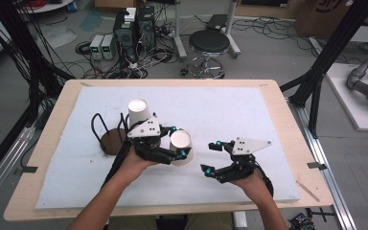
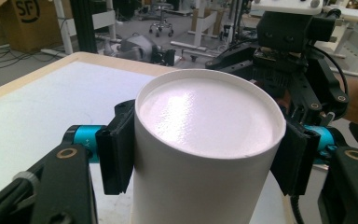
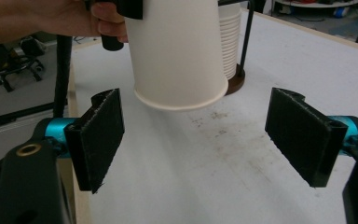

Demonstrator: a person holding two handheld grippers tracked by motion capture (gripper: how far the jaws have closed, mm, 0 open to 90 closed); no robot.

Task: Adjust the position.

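**Upturned paper cup held above white mat**

A white paper cup (image 1: 180, 146) hangs upside down over the middle of the surface (image 1: 278, 110), its flat base up and its rolled rim down, clear of the white mat (image 1: 230, 110) beneath it. The left gripper (image 2: 200, 154) clamps the cup from both sides, its black fingers (image 2: 116, 149) pressed flat against the cup wall just under the base. In the right gripper view the cup (image 3: 177, 51) floats with its open mouth above the mat (image 3: 205, 177), a hand (image 3: 51, 18) gripping the tool behind it.

The right gripper (image 1: 215, 157) sits just to the cup's right, apart from it, its fingers (image 3: 98, 135) spread wide with nothing between them. The person's right hand (image 1: 251, 184) holds it low near the front edge of the mat; the left hand (image 1: 134, 165) comes in from the bottom of the high view.

Behind the held cup, a stack of white cups (image 1: 140, 115) stands inverted in a holder with a round brown base (image 1: 112, 142) and black wire loops, left of centre. Ridged rims of the stack (image 3: 230, 37) show in the right gripper view, though how many cups it holds is hard to tell.

Faint brown specks mark the mat (image 3: 214, 126) below the cup. Beyond the surface stand a black stool (image 1: 209, 45), computer towers (image 1: 134, 28) and tangled cables on the floor.
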